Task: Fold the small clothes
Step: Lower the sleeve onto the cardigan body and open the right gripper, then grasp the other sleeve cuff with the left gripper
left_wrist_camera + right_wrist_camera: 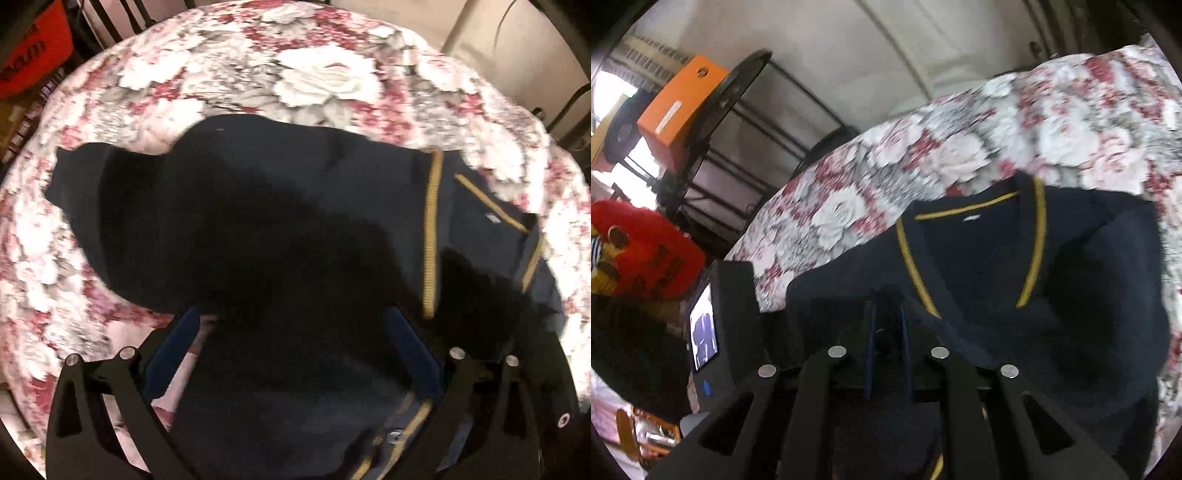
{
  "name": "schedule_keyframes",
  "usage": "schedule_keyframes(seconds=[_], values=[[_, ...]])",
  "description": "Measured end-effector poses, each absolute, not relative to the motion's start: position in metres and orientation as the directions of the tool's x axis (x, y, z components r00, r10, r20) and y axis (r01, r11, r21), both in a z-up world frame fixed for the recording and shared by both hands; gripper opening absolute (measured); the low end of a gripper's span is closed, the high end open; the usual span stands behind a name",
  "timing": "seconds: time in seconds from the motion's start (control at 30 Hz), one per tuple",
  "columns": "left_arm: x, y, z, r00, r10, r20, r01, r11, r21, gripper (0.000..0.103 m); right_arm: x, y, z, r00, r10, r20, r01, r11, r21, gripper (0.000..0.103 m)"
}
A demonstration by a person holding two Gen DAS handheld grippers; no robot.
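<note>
Left side: the left gripper [291, 325] points steeply down over the navy cardigan [258, 221], its blue-padded fingers [410, 347] set wide apart. Dark cloth lies between and under them, but neither pad presses on it, so nothing is held here. The spread suggests a hand readied to take a fresh hold.

Centre: the cardigan lies on the floral tablecloth [325, 81], one sleeve [81, 181] stretched out toward the left edge of the left wrist view, the yellow-trimmed neckline [432, 236] toward the right. The body is rumpled rather than flat, and no fold is finished. Judged position: early in the fold, garment being arranged.

Right side: the right gripper [886, 332] shows its fingers drawn narrow, nearly together, with dark navy fabric at the pads. It appears to pinch an edge of the cardigan below the neckline trim [1032, 251], though the contact is dark and blurred. A narrow pinch suits thin knit, gripping one layer so that it can be drawn across.

Beyond the table, left in the right wrist view, stand an orange box [679, 110] and a black metal rack [746, 122], uninvolved.
</note>
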State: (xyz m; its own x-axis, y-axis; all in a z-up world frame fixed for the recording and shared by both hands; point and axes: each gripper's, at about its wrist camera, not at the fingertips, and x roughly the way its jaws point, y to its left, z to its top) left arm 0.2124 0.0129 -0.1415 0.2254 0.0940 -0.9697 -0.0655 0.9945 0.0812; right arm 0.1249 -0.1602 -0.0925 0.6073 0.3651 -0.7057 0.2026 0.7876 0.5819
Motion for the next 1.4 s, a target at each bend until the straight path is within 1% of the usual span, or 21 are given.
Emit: schedule_keyframes(seconds=[0.07, 0.17, 0.33, 0.37, 0.4, 0.47, 0.57, 0.6, 0.63, 0.7, 0.77, 0.87, 1.0, 1.07, 1.17, 1.23, 1.3, 1.33, 1.37, 1.4], values=[[0.214, 0.018, -0.142, 0.225, 0.101, -0.969, -0.075, 0.993, 0.086, 0.099, 0.126, -0.16, -0.093, 0.598, 0.373, -0.71, 0.204, 0.785, 0.584, 0.016], [0.216, 0.021, -0.143, 0.212, 0.07, -0.975, -0.073, 0.996, 0.055, 0.099, 0.121, -0.179, -0.085, 0.618, 0.357, -0.701, 0.218, 0.778, 0.589, 0.016], [0.212, 0.01, -0.136, 0.209, -0.002, -0.978, 0.014, 1.0, 0.001, 0.099, 0.104, -0.235, -0.075, 0.655, 0.294, -0.696, 0.296, 0.748, 0.594, 0.019], [0.211, 0.009, -0.135, 0.204, -0.018, -0.979, 0.026, 1.0, -0.013, 0.099, 0.099, -0.248, -0.075, 0.659, 0.273, -0.701, 0.314, 0.747, 0.586, 0.021], [0.211, 0.011, -0.135, 0.193, -0.053, -0.98, 0.033, 0.998, -0.047, 0.099, 0.095, -0.257, -0.075, 0.658, 0.257, -0.708, 0.327, 0.749, 0.577, 0.024], [0.207, 0.018, -0.136, 0.166, -0.159, -0.973, 0.03, 0.987, -0.156, 0.099, 0.087, -0.271, -0.077, 0.654, 0.236, -0.718, 0.345, 0.752, 0.562, 0.026], [0.2, 0.036, -0.137, 0.13, -0.34, -0.932, -0.024, 0.938, -0.345, 0.098, 0.077, -0.29, -0.082, 0.65, 0.218, -0.728, 0.365, 0.751, 0.551, 0.027], [0.197, 0.044, -0.133, 0.138, -0.419, -0.897, -0.047, 0.902, -0.429, 0.098, 0.074, -0.294, -0.082, 0.651, 0.215, -0.728, 0.367, 0.75, 0.55, 0.029], [0.193, 0.04, -0.127, 0.147, -0.457, -0.877, -0.054, 0.882, -0.469, 0.098, 0.072, -0.298, -0.081, 0.652, 0.213, -0.728, 0.369, 0.749, 0.55, 0.03], [0.187, 0.039, -0.124, 0.145, -0.517, -0.844, -0.052, 0.848, -0.528, 0.098, 0.067, -0.305, -0.08, 0.658, 0.205, -0.724, 0.371, 0.749, 0.549, 0.037], [0.182, 0.029, -0.13, 0.106, -0.512, -0.852, -0.032, 0.855, -0.518, 0.098, 0.066, -0.309, -0.079, 0.662, 0.202, -0.722, 0.372, 0.747, 0.551, 0.038], [0.178, 0.024, -0.144, 0.052, -0.449, -0.892, -0.01, 0.893, -0.45, 0.098, 0.065, -0.318, -0.081, 0.666, 0.214, -0.715, 0.373, 0.734, 0.568, 0.038], [0.178, 0.031, -0.156, 0.037, -0.402, -0.915, -0.004, 0.916, -0.402, 0.098, 0.063, -0.323, -0.082, 0.671, 0.23, -0.704, 0.37, 0.719, 0.588, 0.038], [0.177, 0.043, -0.159, 0.04, -0.399, -0.916, -0.011, 0.917, -0.399, 0.098, 0.062, -0.326, -0.081, 0.677, 0.234, -0.698, 0.366, 0.715, 0.595, 0.038], [0.172, 0.054, -0.165, 0.021, -0.446, -0.895, -0.035, 0.894, -0.447, 0.098, 0.061, -0.332, -0.081, 0.682, 0.237, -0.692, 0.372, 0.701, 0.608, 0.042], [0.168, 0.051, -0.167, -0.005, -0.5, -0.866, -0.017, 0.866, -0.499, 0.098, 0.06, -0.335, -0.082, 0.683, 0.242, -0.689, 0.378, 0.69, 0.617, 0.042], [0.164, 0.046, -0.166, -0.024, -0.526, -0.85, 0.007, 0.85, -0.527, 0.097, 0.06, -0.335, -0.082, 0.683, 0.247, -0.687, 0.379, 0.684, 0.623, 0.042], [0.162, 0.044, -0.165, -0.037, -0.547, -0.836, 0.015, 0.837, -0.548, 0.095, 0.06, -0.335, -0.082, 0.683, 0.247, -0.688, 0.378, 0.686, 0.622, 0.042], [0.161, 0.04, -0.165, -0.048, -0.563, -0.825, 0.019, 0.826, -0.564, 0.088, 0.06, -0.335, -0.082, 0.682, 0.246, -0.689, 0.376, 0.69, 0.619, 0.043], [0.159, 0.037, -0.165, -0.064, -0.581, -0.812, 0.023, 0.812, -0.583, 0.085, 0.06, -0.334, -0.081, 0.682, 0.245, -0.689, 0.374, 0.692, 0.617, 0.043]])
